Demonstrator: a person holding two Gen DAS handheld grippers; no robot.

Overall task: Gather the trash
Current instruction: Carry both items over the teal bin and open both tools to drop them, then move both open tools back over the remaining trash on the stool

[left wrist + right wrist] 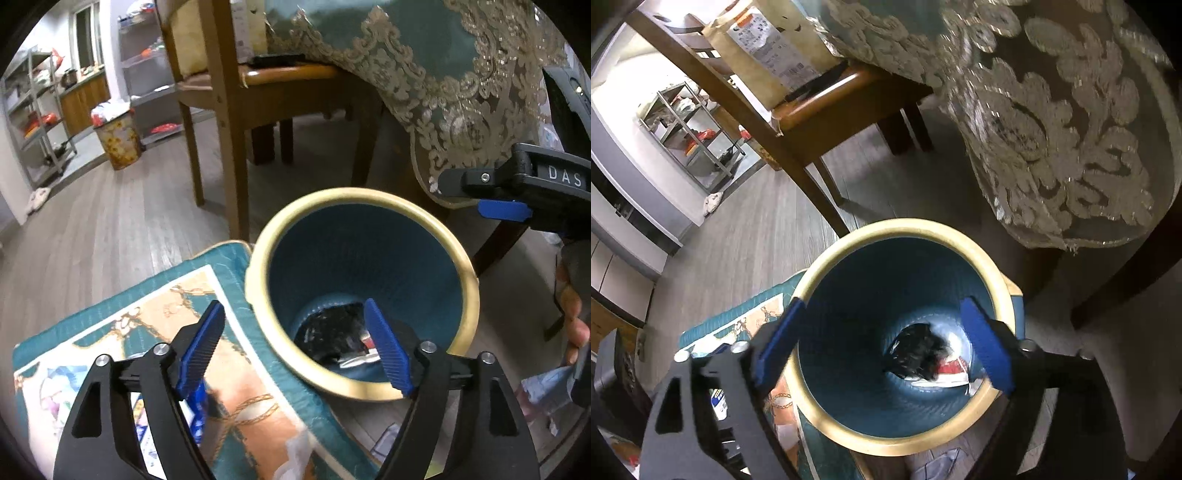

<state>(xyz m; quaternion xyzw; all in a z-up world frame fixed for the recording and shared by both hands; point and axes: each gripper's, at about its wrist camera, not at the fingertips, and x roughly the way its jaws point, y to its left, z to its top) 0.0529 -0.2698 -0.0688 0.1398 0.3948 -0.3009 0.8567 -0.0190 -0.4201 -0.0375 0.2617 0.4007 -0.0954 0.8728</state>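
A blue trash bin with a cream rim stands on the floor beside a patterned cushion. Black crumpled trash and red-white scraps lie at its bottom; they also show in the right wrist view. My left gripper is open and empty, over the bin's near rim. My right gripper is open and empty, straight above the bin. The right gripper also shows in the left wrist view, beyond the bin. Blue-white packets and white tissue lie on the cushion.
A wooden chair stands behind the bin. A lace tablecloth hangs at the upper right. A second, flowered bin and metal shelves stand far left. Paper scraps lie on the floor at right.
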